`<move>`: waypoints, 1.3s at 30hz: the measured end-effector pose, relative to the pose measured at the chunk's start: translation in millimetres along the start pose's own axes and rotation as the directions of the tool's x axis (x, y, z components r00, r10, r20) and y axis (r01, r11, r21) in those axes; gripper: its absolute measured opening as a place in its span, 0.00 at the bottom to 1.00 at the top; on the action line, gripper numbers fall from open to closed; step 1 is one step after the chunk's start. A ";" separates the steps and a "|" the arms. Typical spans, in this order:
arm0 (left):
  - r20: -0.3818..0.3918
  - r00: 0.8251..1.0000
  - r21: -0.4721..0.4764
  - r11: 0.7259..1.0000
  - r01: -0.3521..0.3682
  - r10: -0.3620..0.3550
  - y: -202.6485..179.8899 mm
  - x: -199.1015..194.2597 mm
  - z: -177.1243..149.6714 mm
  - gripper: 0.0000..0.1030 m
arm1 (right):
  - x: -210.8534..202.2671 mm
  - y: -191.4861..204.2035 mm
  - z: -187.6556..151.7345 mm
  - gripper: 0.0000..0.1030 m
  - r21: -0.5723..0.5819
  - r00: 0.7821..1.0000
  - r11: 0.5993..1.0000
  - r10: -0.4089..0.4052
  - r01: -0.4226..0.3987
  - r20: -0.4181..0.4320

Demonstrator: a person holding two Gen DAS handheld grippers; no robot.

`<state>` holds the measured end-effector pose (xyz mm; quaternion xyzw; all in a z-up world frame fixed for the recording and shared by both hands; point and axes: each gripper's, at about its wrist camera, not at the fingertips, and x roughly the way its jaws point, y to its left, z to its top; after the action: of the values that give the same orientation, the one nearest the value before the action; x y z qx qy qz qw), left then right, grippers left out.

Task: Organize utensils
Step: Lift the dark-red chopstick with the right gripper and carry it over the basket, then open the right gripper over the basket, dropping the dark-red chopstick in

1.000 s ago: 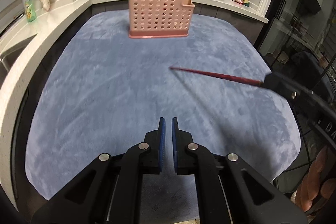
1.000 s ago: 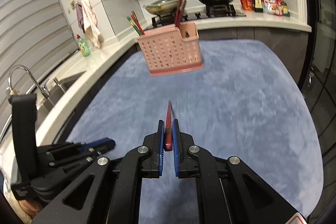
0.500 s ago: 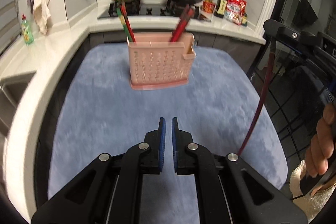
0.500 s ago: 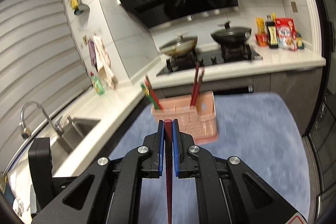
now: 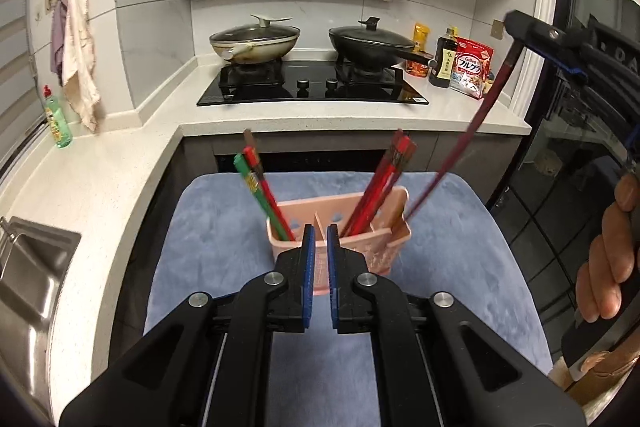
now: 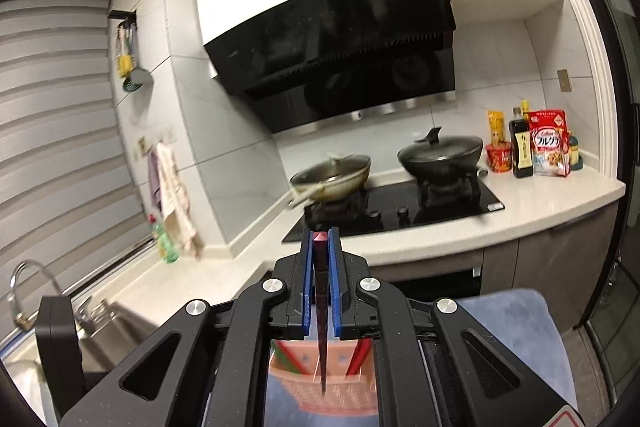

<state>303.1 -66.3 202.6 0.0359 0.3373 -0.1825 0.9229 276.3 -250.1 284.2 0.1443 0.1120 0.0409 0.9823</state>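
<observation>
A pink perforated utensil basket (image 5: 380, 247) stands on the blue mat (image 5: 208, 227). Its left compartment holds green and red chopsticks (image 5: 260, 191); its right compartment holds several dark red chopsticks (image 5: 384, 187). My right gripper (image 6: 321, 247) is shut on a dark red chopstick (image 6: 321, 307) that hangs tip down above the basket (image 6: 320, 395). In the left wrist view that chopstick (image 5: 464, 143) slants down toward the basket's right end, its tip just beside the rim. My left gripper (image 5: 319, 239) is shut and empty, in front of the basket.
A white counter (image 5: 120, 167) wraps around the mat, with a sink (image 5: 28, 275) at left. Behind stands a stove (image 5: 312, 83) with two pans. Bottles and a snack bag (image 5: 472, 67) stand at the back right. A glass door is at right.
My right gripper rose and turned the chopstick from level to tip down over the basket. My left gripper pulled back and up; the basket now sits close in front of it.
</observation>
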 end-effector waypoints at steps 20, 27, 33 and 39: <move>-0.060 0.996 -0.017 0.997 -0.069 0.068 8.1 82.5 13.3 0.06 | 99.1 -27.2 -37.5 0.07 0.054 0.988 0.999 0.006 0.002 -0.153; -0.070 0.995 -0.023 0.997 -0.073 0.071 6.8 92.5 13.3 0.06 | 111.1 -30.9 -71.3 0.07 0.022 0.969 1.000 0.005 0.001 -0.248; -0.066 0.995 -0.019 0.997 -0.078 0.077 4.0 92.6 12.8 0.06 | 106.6 -31.8 -78.2 0.17 -0.017 0.960 1.000 -0.022 0.017 -0.279; -0.046 0.995 -0.028 0.995 -0.092 0.091 4.5 84.5 12.1 0.06 | 71.1 -36.1 -82.4 0.56 -0.025 0.963 0.999 -0.044 0.039 -0.267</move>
<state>371.7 -90.8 158.0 0.0412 0.3584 -0.1341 0.9230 328.0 -254.0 181.9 0.1255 0.2460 0.0405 0.9602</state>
